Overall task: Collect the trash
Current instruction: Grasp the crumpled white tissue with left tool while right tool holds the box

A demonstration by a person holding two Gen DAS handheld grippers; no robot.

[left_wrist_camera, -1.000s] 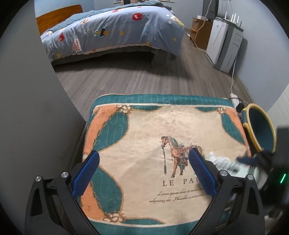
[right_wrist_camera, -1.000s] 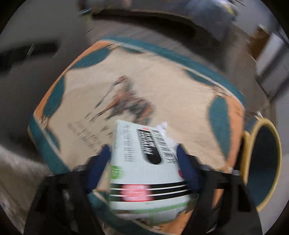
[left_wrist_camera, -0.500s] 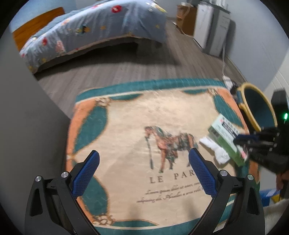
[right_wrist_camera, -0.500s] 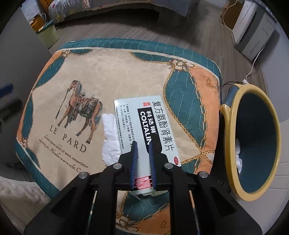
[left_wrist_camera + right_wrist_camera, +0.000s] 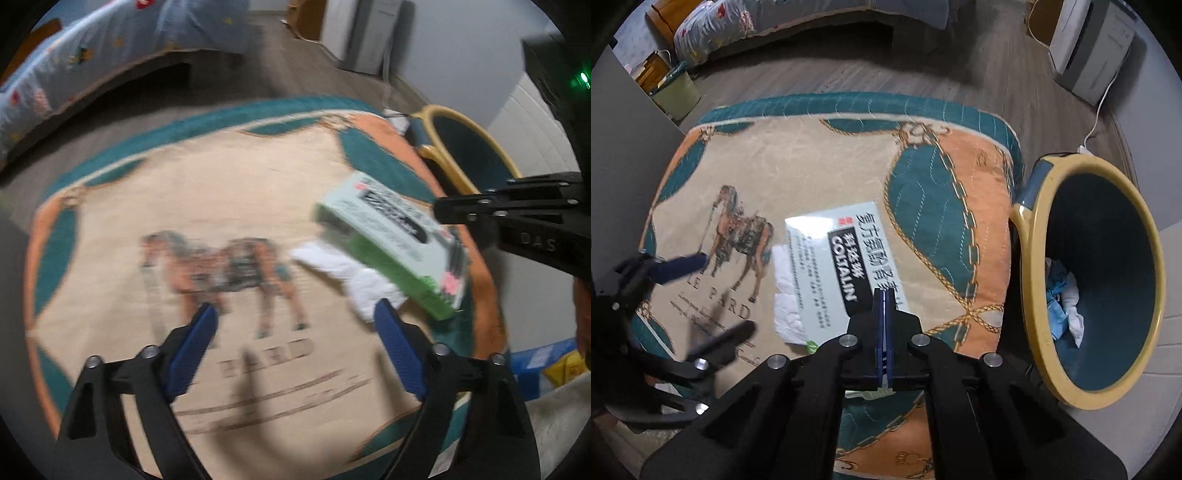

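At lower centre, the medicine box (image 5: 842,273) is pinched edgewise by the right gripper (image 5: 884,295), its jaws pressed together, presumably for carrying to the bin (image 5: 1030,236) at right, while the left gripper (image 5: 295,321), jaws closing on nothing, is aimed at the tissue (image 5: 347,273).

Right gripper (image 5: 884,306) clamps medicine box (image 5: 834,266) beside bin (image 5: 1034,258).

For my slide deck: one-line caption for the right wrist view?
Right claw shut on a medicine box above a horse-print cushion, bin alongside.

Cushion (image 5: 812,177) surface clear left of the box (image 5: 827,266). Bin (image 5: 1089,402) mouth open, just beside the cushion's right edge; box overlaps tissue (image 5: 786,295).
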